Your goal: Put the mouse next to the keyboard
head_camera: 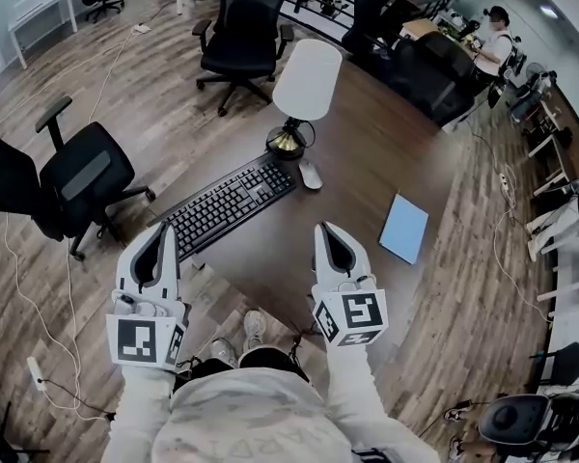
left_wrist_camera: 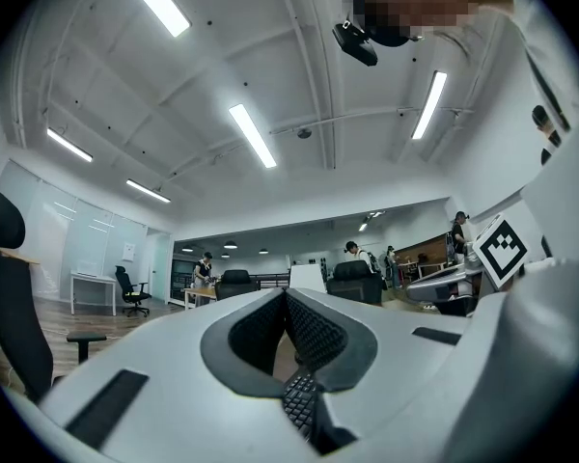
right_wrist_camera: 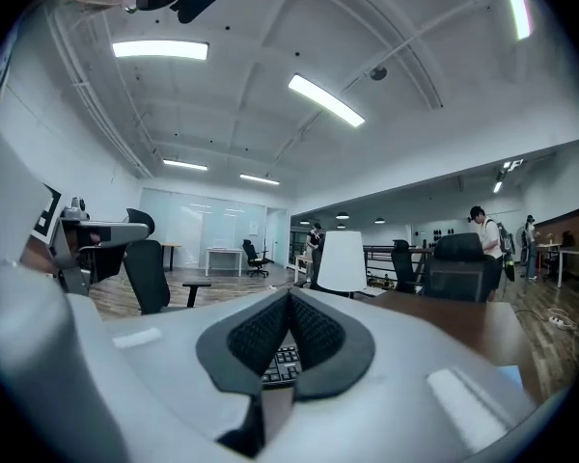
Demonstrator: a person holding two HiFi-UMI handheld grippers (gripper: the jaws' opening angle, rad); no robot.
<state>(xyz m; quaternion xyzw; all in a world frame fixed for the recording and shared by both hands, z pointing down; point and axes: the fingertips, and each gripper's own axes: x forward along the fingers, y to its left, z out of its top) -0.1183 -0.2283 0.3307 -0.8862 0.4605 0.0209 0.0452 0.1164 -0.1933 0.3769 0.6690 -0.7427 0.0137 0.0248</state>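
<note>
I'm holding the left claw (head_camera: 164,231) and the right claw (head_camera: 325,230), each with jaws together on nothing, by the brown wooden counter's (head_camera: 367,152) near edge. The pale oval mouse (head_camera: 310,173) is lying just beside the black keyboard's (head_camera: 232,201) far end. I'm judging placement done; the next move is keeping clear.

The brown surface (head_camera: 367,177) lies bare between the right tongs (head_camera: 326,231) and the mouse (head_camera: 310,174). It stays open from the mouse across to the blue notebook (head_camera: 404,228). The keyboard (head_camera: 230,204) lies slantwise ahead of the left tongs (head_camera: 164,231). The table lamp (head_camera: 304,90) stands just behind the keyboard's far end and the mouse, closing that side. An office chair (head_camera: 87,177) stands off the surface's left edge.
</note>
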